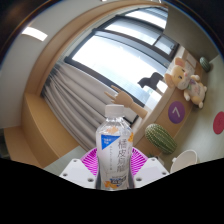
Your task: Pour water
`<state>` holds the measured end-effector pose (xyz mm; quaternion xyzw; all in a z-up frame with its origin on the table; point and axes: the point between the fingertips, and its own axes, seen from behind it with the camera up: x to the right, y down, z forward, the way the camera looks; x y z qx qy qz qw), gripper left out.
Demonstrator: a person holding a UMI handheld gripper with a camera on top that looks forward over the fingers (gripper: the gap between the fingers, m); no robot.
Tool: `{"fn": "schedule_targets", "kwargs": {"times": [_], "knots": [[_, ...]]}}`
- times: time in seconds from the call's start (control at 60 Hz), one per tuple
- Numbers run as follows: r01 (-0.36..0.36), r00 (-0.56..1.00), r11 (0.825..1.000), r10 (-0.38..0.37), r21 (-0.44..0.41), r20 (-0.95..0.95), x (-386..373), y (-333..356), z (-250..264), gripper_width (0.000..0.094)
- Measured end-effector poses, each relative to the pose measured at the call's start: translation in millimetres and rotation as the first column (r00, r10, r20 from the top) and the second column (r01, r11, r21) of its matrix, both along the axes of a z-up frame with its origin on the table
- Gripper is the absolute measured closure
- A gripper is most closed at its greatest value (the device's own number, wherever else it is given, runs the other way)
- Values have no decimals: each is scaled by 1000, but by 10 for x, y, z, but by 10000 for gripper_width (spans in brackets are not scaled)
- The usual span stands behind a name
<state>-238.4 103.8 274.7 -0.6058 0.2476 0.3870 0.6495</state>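
Note:
A clear plastic bottle (pixel 114 145) with a white cap and a white and orange label stands upright between my fingers, lifted high so that the room's windows show behind it. My gripper (pixel 114 166) is shut on the bottle: the magenta pads (pixel 93 162) press on its lower body from both sides. The bottle's base is hidden below the fingers. No cup or other vessel shows in this view.
A green watermelon-patterned cushion (pixel 159 137) lies to the right behind the bottle. Plush toys (pixel 181 76) sit on a ledge by the large window (pixel 120 55), with curtains (pixel 75 100) at the left. A white chair back (pixel 184 160) is at the right.

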Motion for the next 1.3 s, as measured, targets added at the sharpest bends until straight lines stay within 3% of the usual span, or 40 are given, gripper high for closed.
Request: {"fn": "schedule_targets", "kwargs": {"times": [0.167, 0.333, 0.5, 0.75, 0.983, 1.033, 1.15, 1.3], "knots": [[149, 858, 989, -137, 15, 495, 507, -25, 164, 565], [311, 623, 949, -235, 39, 746, 1204, -29, 132, 564], [419, 489, 907, -262, 39, 832, 1914, -12, -189, 565], [518, 496, 854, -252, -51, 831, 2766, -8, -996, 563], [521, 540, 844, -208, -129, 816, 2977, 75, -1688, 564], [524, 545, 847, -250, -92, 801, 2985, 57, -1663, 562], [517, 542, 852, -247, -87, 803, 2959, 20, -1660, 562], [523, 514, 848, -234, -85, 825, 2950, 28, -1666, 419]]}}
